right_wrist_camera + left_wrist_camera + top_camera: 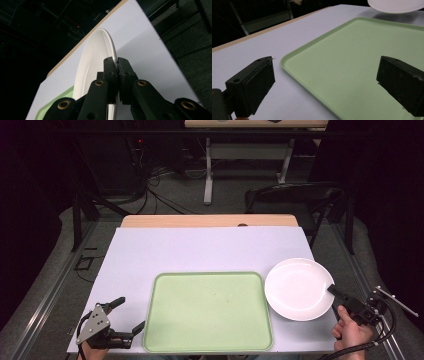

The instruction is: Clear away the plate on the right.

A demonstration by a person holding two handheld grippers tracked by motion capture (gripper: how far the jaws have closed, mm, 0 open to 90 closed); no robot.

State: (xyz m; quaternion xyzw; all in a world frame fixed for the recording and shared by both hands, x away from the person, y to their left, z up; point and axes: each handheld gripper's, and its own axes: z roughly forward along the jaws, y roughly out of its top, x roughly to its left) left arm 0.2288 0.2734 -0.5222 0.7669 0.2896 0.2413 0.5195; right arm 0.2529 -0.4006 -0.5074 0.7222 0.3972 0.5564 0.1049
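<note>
White plate (298, 289) clamped at its near-right rim by right claw (332, 290), not yet placed on green tray (208, 312); left claw (131, 315) held apart, idle.

plate (296, 287) | white, round, empty | rim pinched, right of tray (165, 330)

A green tray (208, 312) lies at the tabletop's (200, 247) near edge. A white plate (298, 288) sits beside it rightward, its rim pinched by the right gripper (332, 289). The left gripper (129, 314), fingers spread, rests near the tabletop's near left corner.
</note>
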